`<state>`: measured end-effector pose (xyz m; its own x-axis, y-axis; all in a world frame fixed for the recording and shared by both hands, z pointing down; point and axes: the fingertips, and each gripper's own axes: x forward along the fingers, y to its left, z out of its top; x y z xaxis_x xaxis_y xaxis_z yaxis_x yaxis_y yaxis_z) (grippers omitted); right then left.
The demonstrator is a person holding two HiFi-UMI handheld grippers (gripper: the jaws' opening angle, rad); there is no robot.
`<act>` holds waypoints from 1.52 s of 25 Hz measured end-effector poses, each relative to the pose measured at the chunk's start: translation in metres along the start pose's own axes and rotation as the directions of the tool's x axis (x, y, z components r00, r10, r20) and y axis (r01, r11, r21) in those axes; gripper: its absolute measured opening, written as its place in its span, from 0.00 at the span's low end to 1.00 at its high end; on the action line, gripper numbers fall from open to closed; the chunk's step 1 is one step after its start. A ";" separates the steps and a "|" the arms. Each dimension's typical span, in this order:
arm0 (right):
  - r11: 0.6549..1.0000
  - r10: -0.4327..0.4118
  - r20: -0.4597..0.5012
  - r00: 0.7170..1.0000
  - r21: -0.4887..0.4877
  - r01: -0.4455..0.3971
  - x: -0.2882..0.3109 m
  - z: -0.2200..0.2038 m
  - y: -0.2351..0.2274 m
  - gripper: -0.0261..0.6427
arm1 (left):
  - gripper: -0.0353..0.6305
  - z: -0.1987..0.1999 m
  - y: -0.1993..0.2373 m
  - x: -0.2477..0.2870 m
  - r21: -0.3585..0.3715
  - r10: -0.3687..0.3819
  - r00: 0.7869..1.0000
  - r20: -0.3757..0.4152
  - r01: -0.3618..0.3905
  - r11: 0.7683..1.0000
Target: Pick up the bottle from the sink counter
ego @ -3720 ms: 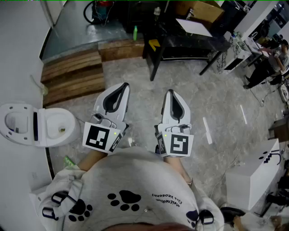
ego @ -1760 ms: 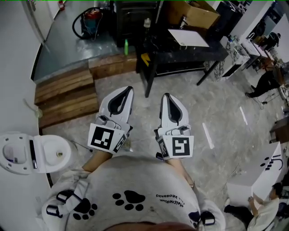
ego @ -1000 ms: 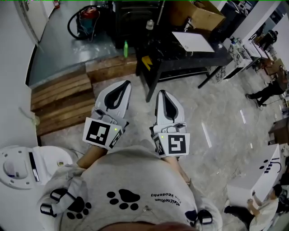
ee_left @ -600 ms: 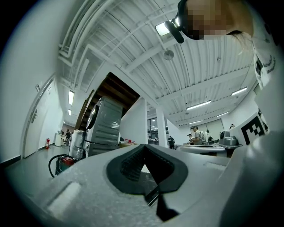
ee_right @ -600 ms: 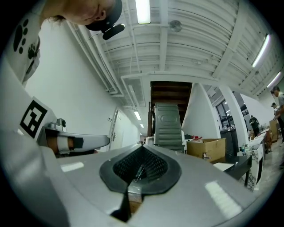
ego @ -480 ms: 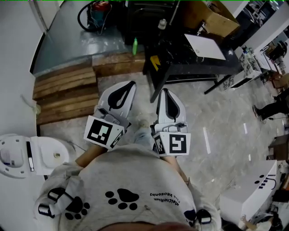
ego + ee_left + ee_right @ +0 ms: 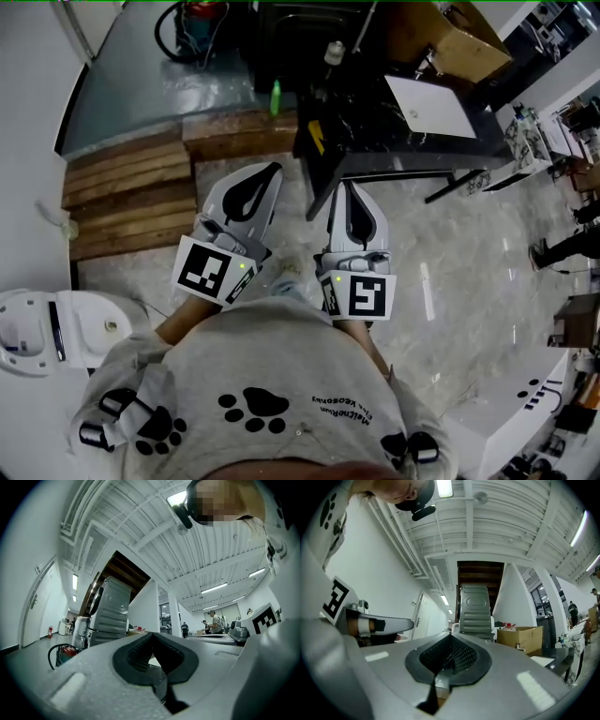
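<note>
In the head view both grippers are held out side by side at waist height above a pale stone floor. My left gripper is shut with nothing in it, and so is my right gripper. Their tips point toward a black table just ahead. A small white-capped bottle stands at that table's far left end. A slim green bottle stands beside it near the step edge. The left gripper view shows its jaws closed against the room beyond; the right gripper view shows the same. No sink is in view.
Wooden steps rise at the left, with a white toilet below them. On the table lie a white sheet and a cardboard box. A red canister with hose stands beyond. A white cabinet sits bottom right.
The person has walked forward with both grippers: the black table and the bottles have come closer, and the toilet has slid toward the lower left edge. Both grippers stayed shut.
</note>
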<state>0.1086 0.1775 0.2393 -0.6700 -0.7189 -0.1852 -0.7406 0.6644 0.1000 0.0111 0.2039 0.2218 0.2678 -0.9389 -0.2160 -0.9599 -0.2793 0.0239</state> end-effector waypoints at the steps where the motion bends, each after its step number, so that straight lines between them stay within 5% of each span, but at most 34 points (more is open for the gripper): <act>1: 1.000 0.008 0.001 1.000 -0.001 -0.008 0.010 -0.001 -0.008 0.04 | 0.06 -0.001 0.004 0.011 0.000 0.008 1.000 0.001 -0.008 1.000; 21: 0.983 0.177 0.014 0.984 0.043 -0.178 0.121 -0.036 -0.107 0.04 | 0.06 -0.030 0.041 0.138 0.023 0.177 0.984 -0.002 -0.177 0.984; 31: 0.981 0.189 -0.002 0.982 0.039 -0.189 0.147 -0.048 -0.115 0.04 | 0.06 -0.032 0.065 0.164 0.037 0.177 0.984 0.008 -0.177 0.983; 38: 0.992 0.124 0.003 0.992 0.023 -0.124 0.186 -0.066 -0.134 0.04 | 0.06 -0.053 0.102 0.208 0.032 0.124 0.992 0.011 -0.125 0.992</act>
<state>0.0797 -0.0590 0.2560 -0.7563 -0.6307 -0.1738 -0.6506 0.7528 0.1000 -0.0269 -0.0302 0.2308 0.1454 -0.9641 -0.2222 -0.9880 -0.1535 0.0193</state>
